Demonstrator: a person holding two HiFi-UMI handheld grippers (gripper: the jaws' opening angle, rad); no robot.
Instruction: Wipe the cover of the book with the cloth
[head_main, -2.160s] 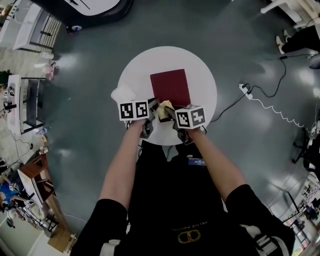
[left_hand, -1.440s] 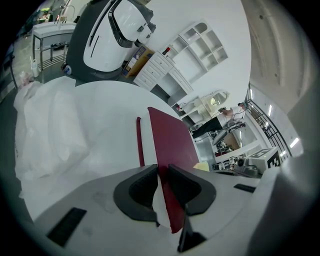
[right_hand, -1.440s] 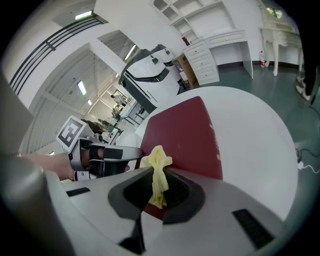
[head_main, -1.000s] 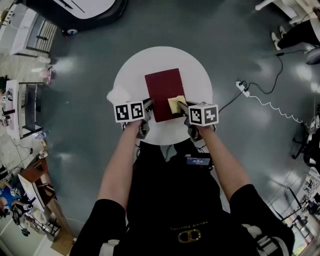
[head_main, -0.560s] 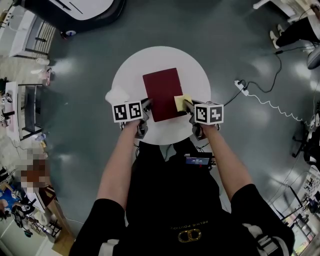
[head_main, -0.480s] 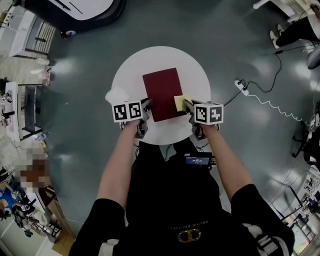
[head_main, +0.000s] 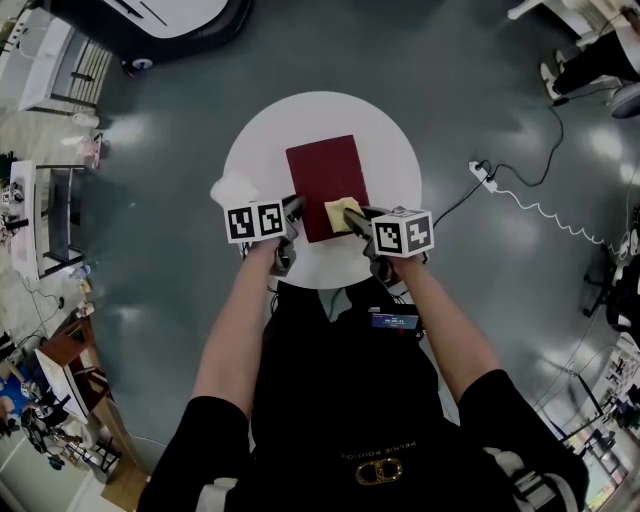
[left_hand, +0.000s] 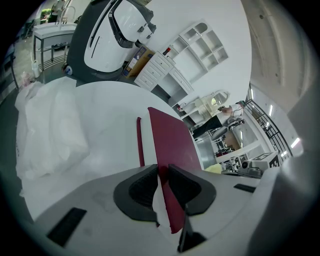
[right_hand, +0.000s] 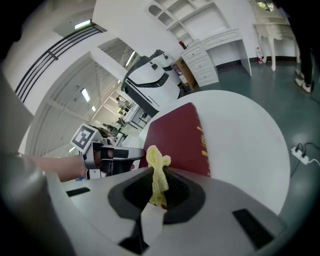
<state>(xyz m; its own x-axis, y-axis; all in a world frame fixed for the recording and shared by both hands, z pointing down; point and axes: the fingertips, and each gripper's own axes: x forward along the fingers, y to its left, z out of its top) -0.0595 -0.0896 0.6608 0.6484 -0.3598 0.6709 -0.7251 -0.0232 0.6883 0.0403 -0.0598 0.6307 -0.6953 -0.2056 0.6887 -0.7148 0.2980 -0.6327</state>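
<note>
Right tongs (head_main: 352, 220) slid leftward pinching cloth (head_main: 340, 211) over book (head_main: 322, 175), left tongs (head_main: 295, 209) clamping its near edge

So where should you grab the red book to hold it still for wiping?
Grip its thin edge at the near left corner, coming in low from the person's side. The book lies flat on the table, so only an edge fits between jaws. The left hand-held gripper pinches it there, leaving the cover free for the cloth.
</note>
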